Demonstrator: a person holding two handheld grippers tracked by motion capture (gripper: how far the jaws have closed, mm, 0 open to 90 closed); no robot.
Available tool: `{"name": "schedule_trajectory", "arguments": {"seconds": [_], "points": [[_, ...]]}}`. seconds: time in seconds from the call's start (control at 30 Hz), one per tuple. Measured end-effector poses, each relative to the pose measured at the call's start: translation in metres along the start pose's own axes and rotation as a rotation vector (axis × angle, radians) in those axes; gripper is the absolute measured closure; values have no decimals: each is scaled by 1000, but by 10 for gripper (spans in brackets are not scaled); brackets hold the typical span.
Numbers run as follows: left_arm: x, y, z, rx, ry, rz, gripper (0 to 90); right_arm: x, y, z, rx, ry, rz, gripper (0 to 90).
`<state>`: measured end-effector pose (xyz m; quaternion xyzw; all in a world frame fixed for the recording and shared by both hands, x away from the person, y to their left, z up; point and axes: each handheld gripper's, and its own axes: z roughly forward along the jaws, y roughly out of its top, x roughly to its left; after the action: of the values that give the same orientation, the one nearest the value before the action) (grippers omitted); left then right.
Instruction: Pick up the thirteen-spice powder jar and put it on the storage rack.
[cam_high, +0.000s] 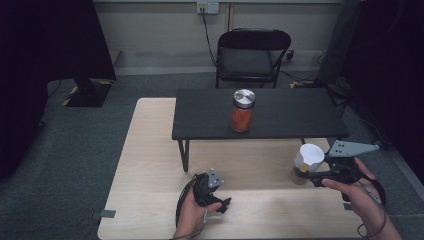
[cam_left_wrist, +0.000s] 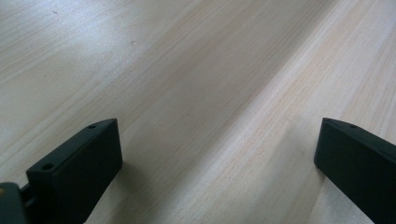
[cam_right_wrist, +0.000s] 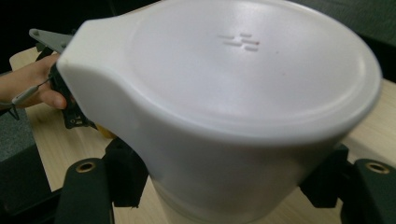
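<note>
Gripping white cup (cam_right_wrist: 224, 107) in my right gripper (cam_high: 320, 172), jaws clamped on its sides, lifted above wooden table (cam_high: 150, 150) at right edge. Left gripper (cam_high: 212, 192) rests low on table, jaws wide, empty. Orange jar (cam_high: 243, 111) on black bench (cam_high: 295, 117) behind.

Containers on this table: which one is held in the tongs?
The white-lidded container at the table's right, gripped by the right tongs. The orange jar with the metal lid stands untouched on the black shelf.
</note>
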<state>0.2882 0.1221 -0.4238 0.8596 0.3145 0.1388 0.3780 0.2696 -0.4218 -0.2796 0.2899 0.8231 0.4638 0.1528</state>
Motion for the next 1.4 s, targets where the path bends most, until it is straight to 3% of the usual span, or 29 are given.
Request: {"name": "schedule_trajectory", "arguments": {"seconds": [0.73, 1.4], "points": [[0, 0, 0, 0, 0, 0, 3, -1, 55, -27, -1, 0, -31, 306], [0, 0, 0, -1, 0, -1, 3, -3, 99, -23, 6, -24, -44, 307]]}}
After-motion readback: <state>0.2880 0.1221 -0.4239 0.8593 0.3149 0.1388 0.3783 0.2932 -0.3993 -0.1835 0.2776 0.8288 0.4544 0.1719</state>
